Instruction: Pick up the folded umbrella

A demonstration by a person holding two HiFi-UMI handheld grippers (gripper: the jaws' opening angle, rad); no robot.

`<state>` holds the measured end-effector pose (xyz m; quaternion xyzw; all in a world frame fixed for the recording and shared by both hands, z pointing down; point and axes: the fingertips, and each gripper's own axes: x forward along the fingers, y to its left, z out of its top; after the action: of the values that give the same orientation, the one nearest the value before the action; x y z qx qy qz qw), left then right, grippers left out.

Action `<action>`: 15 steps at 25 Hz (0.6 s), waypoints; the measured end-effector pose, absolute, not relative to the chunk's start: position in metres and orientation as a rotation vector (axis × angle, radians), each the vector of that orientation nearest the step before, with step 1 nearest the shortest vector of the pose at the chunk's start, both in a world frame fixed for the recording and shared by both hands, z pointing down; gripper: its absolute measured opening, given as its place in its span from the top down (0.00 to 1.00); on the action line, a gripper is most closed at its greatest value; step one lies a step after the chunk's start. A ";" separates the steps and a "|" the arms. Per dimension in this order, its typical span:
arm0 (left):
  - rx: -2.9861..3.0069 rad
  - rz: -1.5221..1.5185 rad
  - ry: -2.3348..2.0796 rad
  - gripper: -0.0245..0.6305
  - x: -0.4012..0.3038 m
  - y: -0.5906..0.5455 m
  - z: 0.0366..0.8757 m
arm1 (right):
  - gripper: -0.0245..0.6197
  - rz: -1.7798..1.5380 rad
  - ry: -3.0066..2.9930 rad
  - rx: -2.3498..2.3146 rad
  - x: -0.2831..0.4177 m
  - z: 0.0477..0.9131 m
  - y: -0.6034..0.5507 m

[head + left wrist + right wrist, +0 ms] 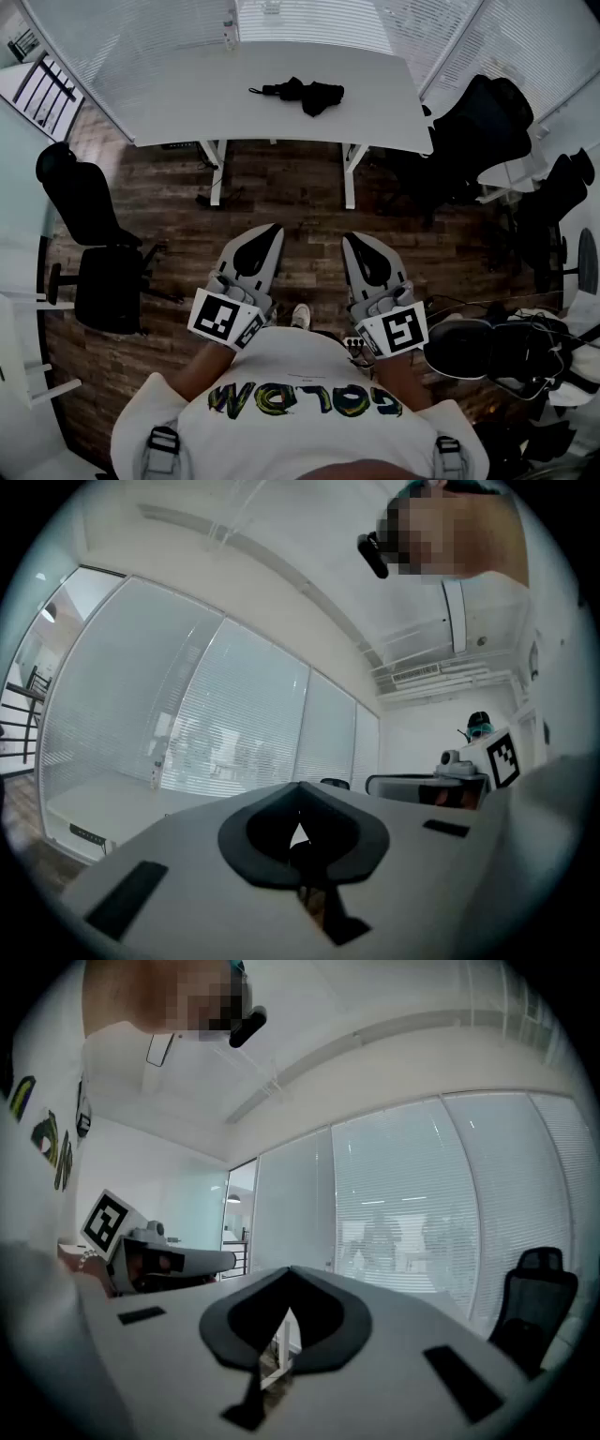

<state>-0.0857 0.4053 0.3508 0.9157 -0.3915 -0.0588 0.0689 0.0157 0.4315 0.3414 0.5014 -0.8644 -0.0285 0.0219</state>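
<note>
The left claw and right claw are sitting closed and empty while the umbrella is lying at 12 o'clock on the far bench, risking a shove if unopened.

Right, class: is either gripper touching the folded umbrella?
Apart. Head view: wood floor lies between the table bearing the folded umbrella and the left gripper and right gripper.

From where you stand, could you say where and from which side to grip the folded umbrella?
Take the folded umbrella by its slim part left of the bunched fabric, probably from the near edge of the table: it lies crosswise.
</note>
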 end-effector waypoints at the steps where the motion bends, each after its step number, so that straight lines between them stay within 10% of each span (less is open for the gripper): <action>1: 2.759 -0.179 -1.179 0.95 -0.080 0.404 0.349 | 0.95 -0.092 -2.678 1.554 0.022 0.340 0.431; 15: 2.734 -0.177 -1.210 0.95 -0.022 0.411 0.352 | 0.95 -0.133 -2.716 1.509 0.073 0.338 0.436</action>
<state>-0.0224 0.4112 0.3523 0.9104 -0.4030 -0.0589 0.0731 0.0731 0.4361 0.3381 0.4852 -0.8732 -0.0427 0.0158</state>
